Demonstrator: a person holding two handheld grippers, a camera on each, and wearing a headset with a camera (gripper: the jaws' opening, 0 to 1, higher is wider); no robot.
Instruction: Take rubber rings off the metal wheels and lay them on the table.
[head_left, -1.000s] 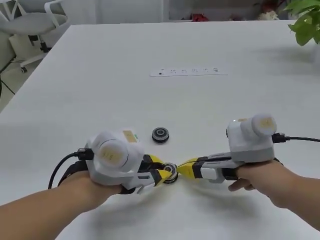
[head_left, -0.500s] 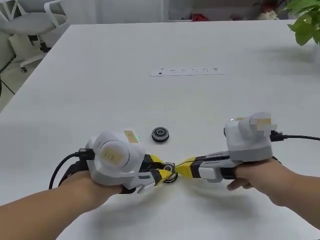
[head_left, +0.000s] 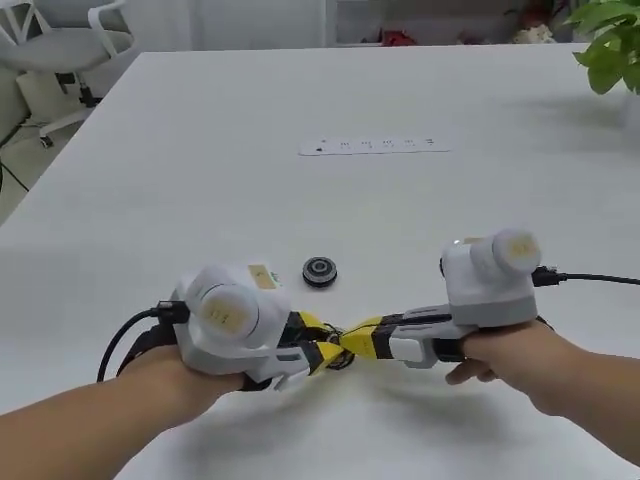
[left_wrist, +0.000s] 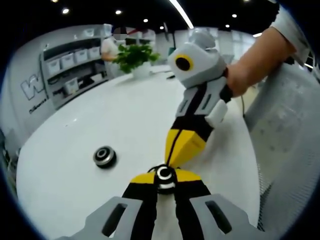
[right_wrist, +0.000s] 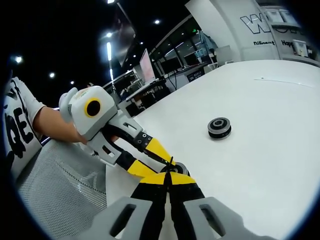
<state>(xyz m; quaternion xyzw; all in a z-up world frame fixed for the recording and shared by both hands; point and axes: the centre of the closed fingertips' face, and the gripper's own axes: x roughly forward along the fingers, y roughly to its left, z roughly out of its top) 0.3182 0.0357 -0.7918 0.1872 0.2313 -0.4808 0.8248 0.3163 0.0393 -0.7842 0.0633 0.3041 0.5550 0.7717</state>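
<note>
Head view: the left gripper (head_left: 322, 350) sits low over the white table (head_left: 200, 150). Its yellow-tipped jaws are clamped on a small metal wheel (left_wrist: 164, 174), close to the table's near edge. The right gripper (head_left: 352, 338) reaches in from the right to meet it tip to tip. Its jaws are pressed together at the wheel's rim, and whether they pinch anything there I cannot tell. A second wheel (head_left: 320, 271), dark-rimmed, lies flat on the table just beyond the two grippers.
</note>
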